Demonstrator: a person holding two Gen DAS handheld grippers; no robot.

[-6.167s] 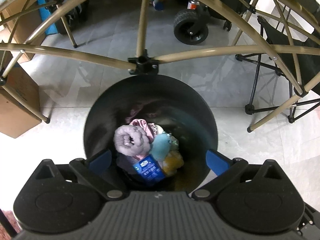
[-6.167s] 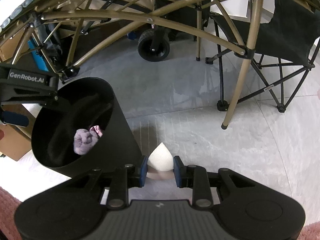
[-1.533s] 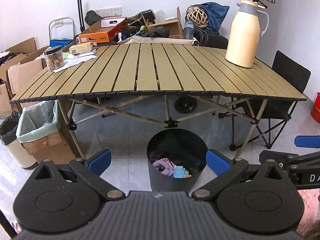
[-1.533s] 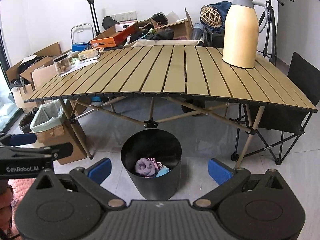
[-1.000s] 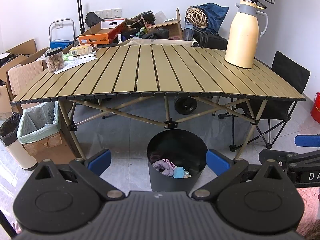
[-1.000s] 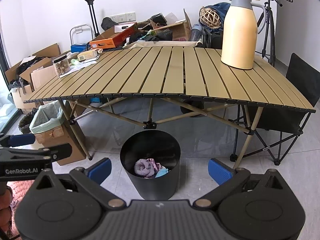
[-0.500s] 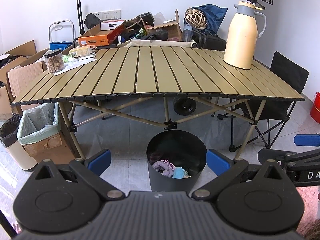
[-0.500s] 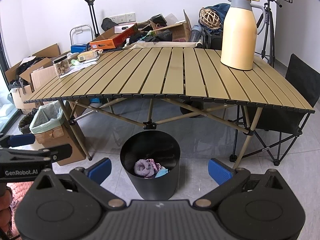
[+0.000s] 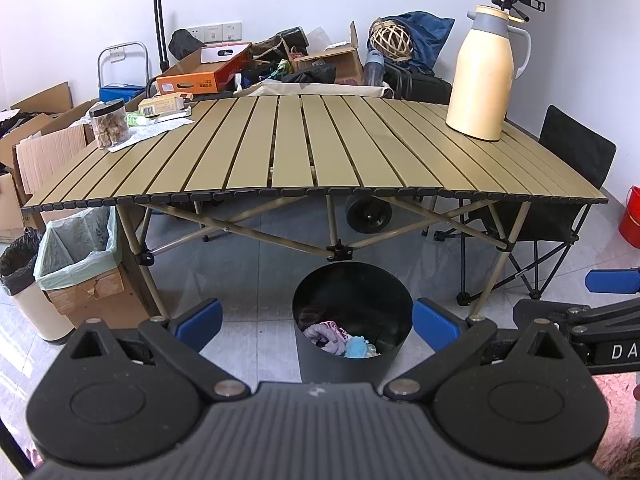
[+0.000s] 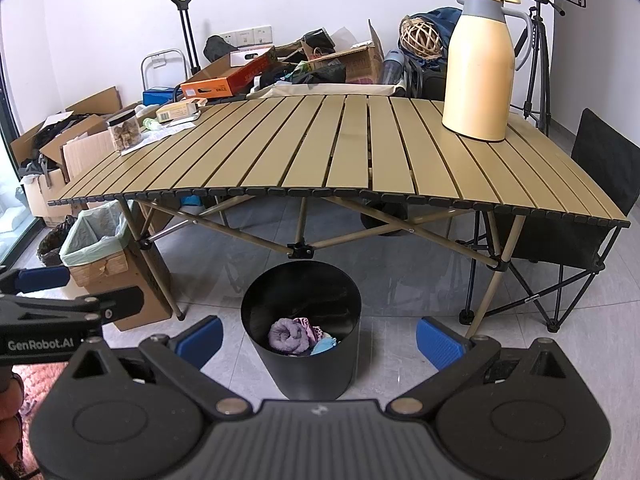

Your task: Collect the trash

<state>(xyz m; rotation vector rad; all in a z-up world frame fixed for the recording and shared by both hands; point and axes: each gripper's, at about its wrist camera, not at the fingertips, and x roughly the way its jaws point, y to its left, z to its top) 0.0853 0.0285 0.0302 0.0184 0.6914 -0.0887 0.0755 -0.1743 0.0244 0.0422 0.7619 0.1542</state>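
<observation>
We see the black bin standing on the tiled floor just in front of the table's near edge, framed between the spread fingers of both tools. The left gripper is released and empty, its blue pads wide apart; the right gripper is likewise released with nothing in it. Inside the bin lies the trash: a purple wad, something pink and a pale blue piece, though we cannot quite make out what each is. The slatted table is bare across its middle, with a cream jug at its far right and a jar at its far left. Open floor surrounds the bin.
</observation>
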